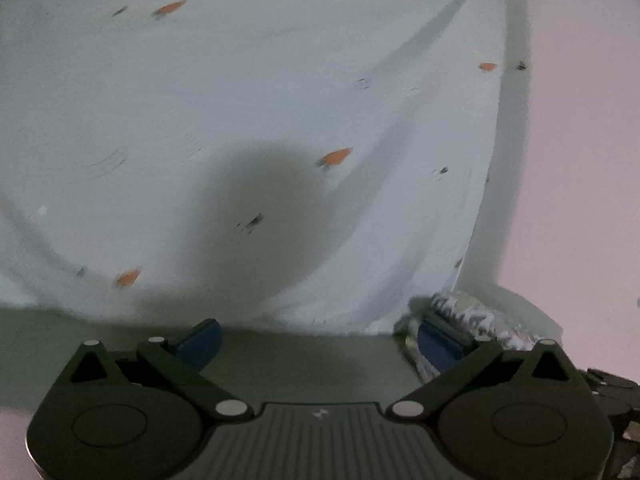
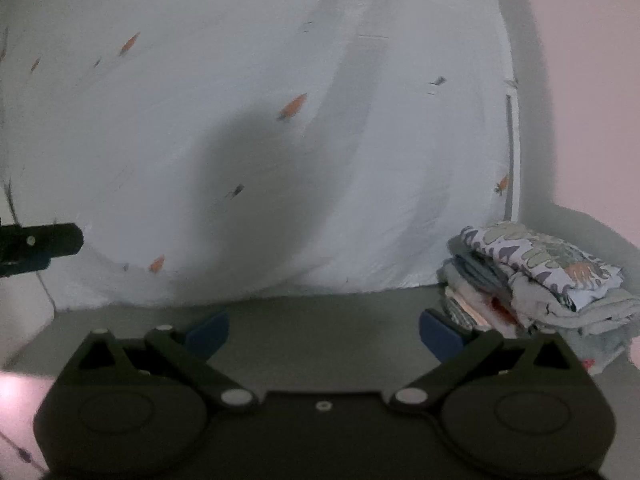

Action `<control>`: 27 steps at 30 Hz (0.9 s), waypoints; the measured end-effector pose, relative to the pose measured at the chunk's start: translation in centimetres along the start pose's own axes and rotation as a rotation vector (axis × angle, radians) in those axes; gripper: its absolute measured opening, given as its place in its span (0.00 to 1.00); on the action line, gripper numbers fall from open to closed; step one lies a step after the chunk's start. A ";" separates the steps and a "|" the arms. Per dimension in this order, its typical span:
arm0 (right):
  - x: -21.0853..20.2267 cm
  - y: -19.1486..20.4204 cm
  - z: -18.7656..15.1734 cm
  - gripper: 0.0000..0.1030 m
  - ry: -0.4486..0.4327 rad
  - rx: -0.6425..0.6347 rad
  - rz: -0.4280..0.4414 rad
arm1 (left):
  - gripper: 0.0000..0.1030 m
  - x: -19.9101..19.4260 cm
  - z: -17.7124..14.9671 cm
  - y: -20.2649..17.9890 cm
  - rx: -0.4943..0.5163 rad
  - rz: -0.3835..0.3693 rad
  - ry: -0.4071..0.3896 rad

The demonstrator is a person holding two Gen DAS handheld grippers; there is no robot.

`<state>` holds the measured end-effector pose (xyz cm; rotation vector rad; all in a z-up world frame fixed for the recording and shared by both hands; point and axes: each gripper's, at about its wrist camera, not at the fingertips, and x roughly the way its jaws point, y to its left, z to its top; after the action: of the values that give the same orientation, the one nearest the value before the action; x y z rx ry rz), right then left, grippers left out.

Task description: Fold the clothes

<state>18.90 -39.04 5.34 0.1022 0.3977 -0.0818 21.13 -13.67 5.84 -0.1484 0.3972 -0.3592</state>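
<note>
Nearest in the left wrist view, the left hand-held gripper (image 1: 318, 344) stood with its blue pads (image 1: 200, 342) spread wide and nothing between them, over a grey-shadowed strip of surface. The right hand-held gripper (image 2: 324, 336) was likewise fully apart and empty, its blue pads (image 2: 210, 334) clear of any cloth. Just beyond both lay the white garment (image 1: 248, 112), printed with small orange carrots (image 1: 335, 157) and dark specks, spread broad and mostly flat with long soft creases running toward the far right; a round dark shadow (image 2: 256, 184) fell across its near middle. At the near right, touching the garment's corner, sat a stack of folded clothes (image 2: 540, 276), a patterned piece on top. At the left edge of the right wrist view a black part (image 2: 40, 246) of the other tool showed. Farther right lay pale pink ground (image 2: 592, 80).
</note>
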 end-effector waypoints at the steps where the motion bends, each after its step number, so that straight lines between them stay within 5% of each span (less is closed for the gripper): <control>1: -0.8 1.5 -0.4 1.00 0.001 -0.029 -0.021 | 1.00 -1.3 -0.6 1.0 -0.013 0.000 0.011; 4: -3.6 5.3 -1.9 1.00 -0.010 -0.073 -0.068 | 1.00 -6.1 -2.3 3.5 -0.025 0.033 0.026; 11: -9.1 10.4 -4.9 1.00 0.047 -0.009 0.006 | 1.00 -13.4 -6.2 7.0 -0.066 0.077 0.102; 27: -19.4 17.1 -12.0 1.00 0.150 -0.077 0.050 | 1.00 -22.7 -13.4 9.2 -0.087 0.145 0.236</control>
<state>-1.77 -19.52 3.31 0.0425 0.5472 -0.0090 -0.88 2.32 -0.39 -0.1619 0.6541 -0.2166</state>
